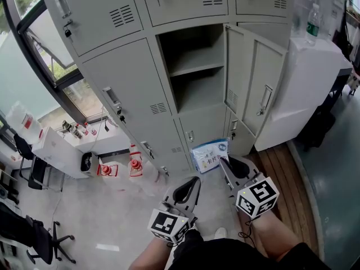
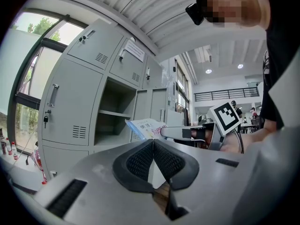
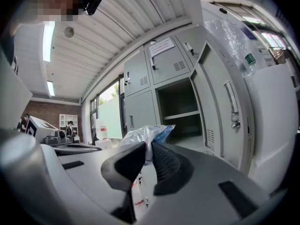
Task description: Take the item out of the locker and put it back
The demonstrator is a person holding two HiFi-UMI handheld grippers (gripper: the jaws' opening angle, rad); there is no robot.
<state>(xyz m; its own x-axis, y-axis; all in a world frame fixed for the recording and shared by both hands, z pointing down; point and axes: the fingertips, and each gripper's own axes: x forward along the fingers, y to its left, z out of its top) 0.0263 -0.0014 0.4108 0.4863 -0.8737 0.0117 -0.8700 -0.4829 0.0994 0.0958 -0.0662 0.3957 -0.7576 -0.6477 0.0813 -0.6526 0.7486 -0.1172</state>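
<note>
Retrieval looks done: the open locker compartment point(image 1: 198, 89) shows nothing on its shelf point(image 1: 197, 67) or on its floor. The item, a blue-and-white plastic packet point(image 1: 209, 154), hangs outside it in front of the locker bank. It is pinched at one edge by the right claw point(image 3: 146, 146), whose pads sit narrow on the crinkled film. The left claw point(image 2: 153, 143) is pressed together with nothing between its pads and sits beside the right one, taking no part in the hold. The compartment's door point(image 1: 239, 75) stands swung wide to the right, so the way back in looks unobstructed. What is left, as I judge it, is the second half: bringing the packet to the opening, laying it on the shelf or the compartment floor, and letting go. Whether the door should be shut afterwards the task does not say. The thin grip on loose film could slip on the way.
</note>
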